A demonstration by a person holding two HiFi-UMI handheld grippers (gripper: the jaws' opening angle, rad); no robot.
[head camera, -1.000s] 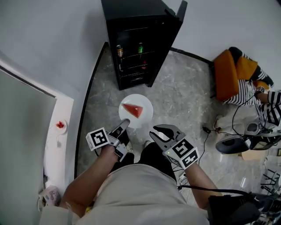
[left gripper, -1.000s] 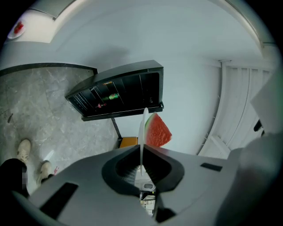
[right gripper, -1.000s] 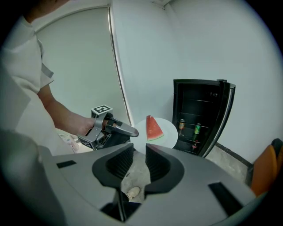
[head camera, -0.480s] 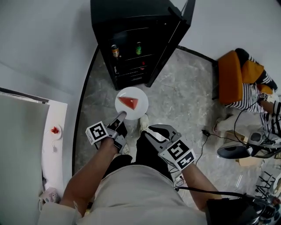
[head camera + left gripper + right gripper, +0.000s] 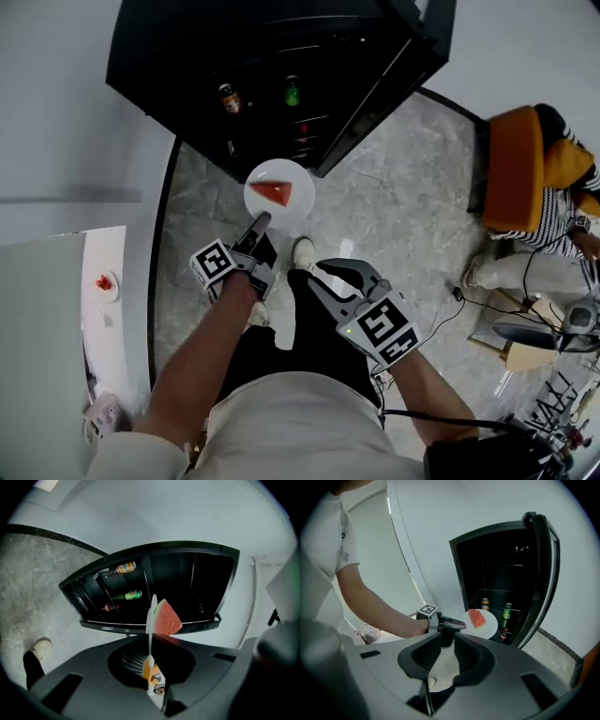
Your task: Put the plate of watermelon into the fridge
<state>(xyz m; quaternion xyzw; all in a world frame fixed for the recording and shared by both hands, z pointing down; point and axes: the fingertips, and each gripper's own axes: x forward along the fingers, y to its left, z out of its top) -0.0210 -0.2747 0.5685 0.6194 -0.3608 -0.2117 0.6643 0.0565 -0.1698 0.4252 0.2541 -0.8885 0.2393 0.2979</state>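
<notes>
Gripping the near rim of a white plate point(image 5: 298, 208), the left gripper point(image 5: 261, 223) has its jaws closed tight on the edge, and the left gripper view shows the plate edge-on as a thin pale line rising from between them. A red wedge of watermelon point(image 5: 277, 193) with a green rind lies on the plate, its pointed end turned toward the person. The plate is held in the air just in front of the open black fridge point(image 5: 281, 56), not yet inside it, above the grey marble-patterned floor point(image 5: 403, 216). The fridge door point(image 5: 398, 89) stands swung out on the person's right side. On the shelves inside stand an orange-labelled can point(image 5: 228, 97), a green bottle point(image 5: 292, 90) and, lower down, a small red-topped bottle point(image 5: 302, 127). The right gripper point(image 5: 330, 274) hangs lower and nearer the body, apart from the plate; its jaws stand open, and the right gripper view shows only the floor and the far-off left gripper between them. The person's pale shoe point(image 5: 303, 251) rests on the floor between the two grippers. Off to the right, another person in a striped top sits by an orange chair point(image 5: 517, 173).
</notes>
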